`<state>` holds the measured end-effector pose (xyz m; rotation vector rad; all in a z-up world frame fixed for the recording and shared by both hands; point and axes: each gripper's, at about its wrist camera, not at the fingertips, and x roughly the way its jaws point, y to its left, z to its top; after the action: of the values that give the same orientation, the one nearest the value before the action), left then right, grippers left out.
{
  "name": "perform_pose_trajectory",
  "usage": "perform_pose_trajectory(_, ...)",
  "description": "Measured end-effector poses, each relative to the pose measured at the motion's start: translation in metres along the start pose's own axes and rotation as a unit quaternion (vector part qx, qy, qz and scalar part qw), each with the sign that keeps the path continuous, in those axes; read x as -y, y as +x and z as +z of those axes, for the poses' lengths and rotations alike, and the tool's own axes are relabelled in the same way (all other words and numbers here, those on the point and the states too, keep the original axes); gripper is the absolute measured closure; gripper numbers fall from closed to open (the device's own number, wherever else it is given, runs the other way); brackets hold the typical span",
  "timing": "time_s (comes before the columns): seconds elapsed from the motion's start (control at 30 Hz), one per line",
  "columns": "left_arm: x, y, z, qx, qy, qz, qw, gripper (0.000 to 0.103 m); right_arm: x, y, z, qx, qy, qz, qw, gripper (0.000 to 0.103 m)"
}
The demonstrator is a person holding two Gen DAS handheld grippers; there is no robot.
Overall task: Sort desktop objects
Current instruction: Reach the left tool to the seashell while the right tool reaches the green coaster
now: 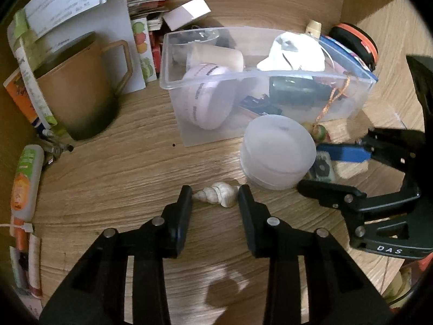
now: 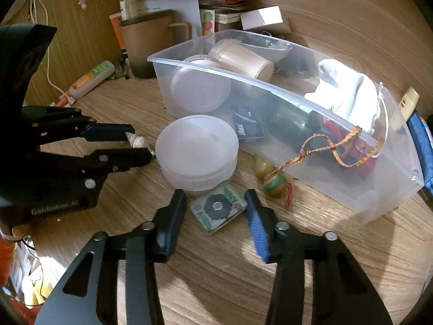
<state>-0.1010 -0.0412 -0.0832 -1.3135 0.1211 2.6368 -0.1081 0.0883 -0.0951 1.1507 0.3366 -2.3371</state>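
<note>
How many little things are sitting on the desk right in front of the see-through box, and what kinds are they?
Seashell: 1
Round frosted tub: 1
Square green tile: 1
Gourd charms on cord: 2
Total: 5

The left gripper brackets the seashell; the right gripper brackets the tile. All lie outside the clear bin.

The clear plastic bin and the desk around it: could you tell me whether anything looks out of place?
Mostly clutter. An orange cord hangs over the clear plastic bin wall, its green bead resting outside on the desk. Inside, a beige cup lies tipped on its side. Nothing looks spilled or broken.
</note>
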Motion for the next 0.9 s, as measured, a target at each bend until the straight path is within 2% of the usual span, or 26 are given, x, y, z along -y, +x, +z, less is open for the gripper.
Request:
perform_pose_trajectory(0.27, -0.004, -0.006, -0.003, 0.011, -0.012, 0.001, 0.9999, 0.070, 0.010, -0.011, -0.008, 0.009, 0.027, -0.001, 1.000, 0.065)
perform_pose_trajectory(0.47, -0.010, -0.010, -0.005, 0.012, -0.033, -0.012, 0.9993, 0.079, 0.017, -0.027, -0.013, 0.024, 0.040, -0.003, 0.999, 0.065)
perform_pose_trajectory(0.73, -0.010, -0.019, -0.011, 0.012, -0.024, -0.004, 0.9996, 0.080, 0.021, -0.047, -0.014, 0.045, 0.039, -0.003, 0.998, 0.065)
perform_pose_trajectory(0.8, -0.011, -0.021, -0.012, 0.012, -0.021, -0.004, 0.9997, 0.078, 0.021, -0.051, -0.015, 0.048, 0.038, 0.001, 0.998, 0.065)
perform_pose_trajectory(0.9, -0.010, -0.019, -0.011, 0.007, -0.014, 0.005, 0.9999, 0.066, 0.021, -0.053, -0.016, 0.051, 0.036, 0.007, 0.998, 0.065)
